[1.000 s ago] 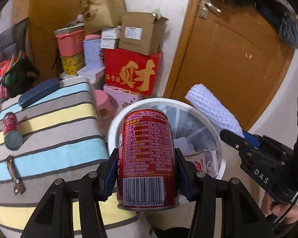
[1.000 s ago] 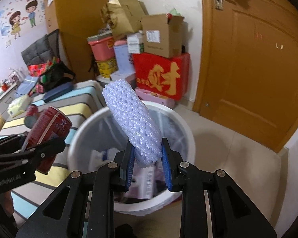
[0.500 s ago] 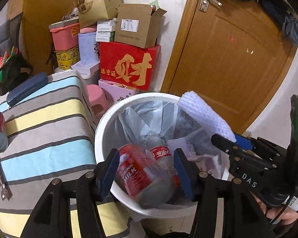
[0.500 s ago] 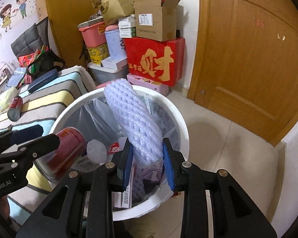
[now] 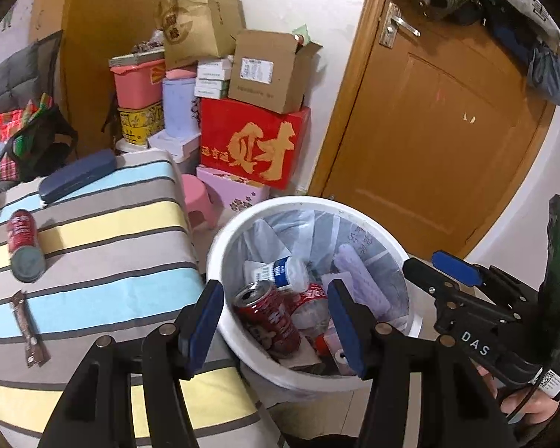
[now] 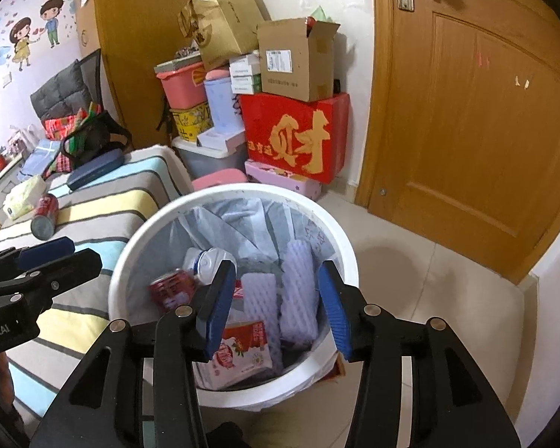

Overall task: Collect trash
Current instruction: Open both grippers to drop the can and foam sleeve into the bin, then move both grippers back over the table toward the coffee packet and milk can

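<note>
Both grippers have just let go of their loads. A second ago the left gripper (image 5: 276, 321) held a red can and the right gripper (image 6: 276, 310) held a white foam net sleeve. Now the red can (image 5: 267, 317) lies in the white bin (image 5: 317, 380), under and between the left fingers, and the foam sleeve (image 6: 298, 298) lies in the bin too, just below the gap of the right fingers. The right fingers have just been opening, and nothing is between them. The left fingers stand moderately wide and are also empty.

For the task this means that two pieces of trash are collected, and both grippers are free for the next piece.

Counted in the bin, from the right wrist view:
- two foam sleeves, the second (image 6: 259, 298) just left of the first, under the left finger of the right gripper;
- one red can;
- one plastic bottle with a white and blue label (image 6: 205, 261), beyond the can;
- one red and white carton (image 6: 242, 351), close under the right fingers.

In the left wrist view a clear bottle with a red label (image 5: 313, 298) also shows beside the can.

On the striped bed (image 5: 93, 231), far to the left of the left fingers, there is still one more red can (image 5: 22, 240) lying on its side and one brown wrapper (image 5: 28, 328). I judge these two are the trash that is left; the dark blue case (image 5: 76, 179) beyond them seems not to be trash.
</note>
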Demonstrator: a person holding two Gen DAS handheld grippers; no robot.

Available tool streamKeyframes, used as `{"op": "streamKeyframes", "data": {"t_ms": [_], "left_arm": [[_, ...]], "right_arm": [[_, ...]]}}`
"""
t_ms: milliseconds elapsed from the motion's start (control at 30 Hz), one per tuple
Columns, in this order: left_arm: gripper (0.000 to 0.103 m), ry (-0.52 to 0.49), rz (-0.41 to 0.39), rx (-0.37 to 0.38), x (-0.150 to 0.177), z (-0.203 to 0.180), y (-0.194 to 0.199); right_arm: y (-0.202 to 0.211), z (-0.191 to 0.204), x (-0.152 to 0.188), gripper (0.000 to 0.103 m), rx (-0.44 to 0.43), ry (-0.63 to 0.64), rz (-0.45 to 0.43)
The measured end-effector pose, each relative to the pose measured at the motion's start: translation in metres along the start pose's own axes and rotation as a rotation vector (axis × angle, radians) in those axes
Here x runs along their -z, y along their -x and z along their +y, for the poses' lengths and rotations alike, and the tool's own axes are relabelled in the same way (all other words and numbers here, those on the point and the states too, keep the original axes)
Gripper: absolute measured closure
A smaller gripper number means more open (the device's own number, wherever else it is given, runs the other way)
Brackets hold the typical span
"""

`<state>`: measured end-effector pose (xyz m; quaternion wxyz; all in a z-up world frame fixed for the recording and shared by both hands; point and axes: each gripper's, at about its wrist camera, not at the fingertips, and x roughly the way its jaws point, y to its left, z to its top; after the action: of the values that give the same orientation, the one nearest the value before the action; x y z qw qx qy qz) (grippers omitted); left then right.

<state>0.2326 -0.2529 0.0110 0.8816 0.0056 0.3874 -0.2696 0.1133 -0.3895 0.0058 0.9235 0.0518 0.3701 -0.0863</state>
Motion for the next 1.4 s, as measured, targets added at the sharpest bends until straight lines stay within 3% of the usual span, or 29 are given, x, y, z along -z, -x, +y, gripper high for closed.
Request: {"op": "streamKeyframes", "data": {"t_ms": [467, 633, 867, 1067, 1400], "left_arm": [[0.045, 0.08, -0.071, -0.09, 0.017, 0.05, 0.056], [0.043, 0.133, -0.088, -0.153, 0.031, 0.083, 0.079], [0.042, 0.22, -0.085, -0.264, 0.051, 0.136, 0.1], [0.042, 0.277, -0.057, -0.325, 0.067, 0.168, 0.099], [0.042, 0.335, 0.033, -0.361, 0.067, 0.208, 0.051]], "right_arm": [[0.017, 0.03, 0.0, 0.055, -0.061, 0.023, -0.062], [0.02, 0.048, 0.003, 0.043, -0.125, 0.03, -0.091], [0.016, 0.08, 0.005, 0.043, -0.195, 0.067, -0.091], [0.01, 0.106, 0.005, 0.043, -0.241, 0.094, -0.078], [-0.012, 0.141, -0.006, 0.043, -0.277, 0.15, -0.055]]}}
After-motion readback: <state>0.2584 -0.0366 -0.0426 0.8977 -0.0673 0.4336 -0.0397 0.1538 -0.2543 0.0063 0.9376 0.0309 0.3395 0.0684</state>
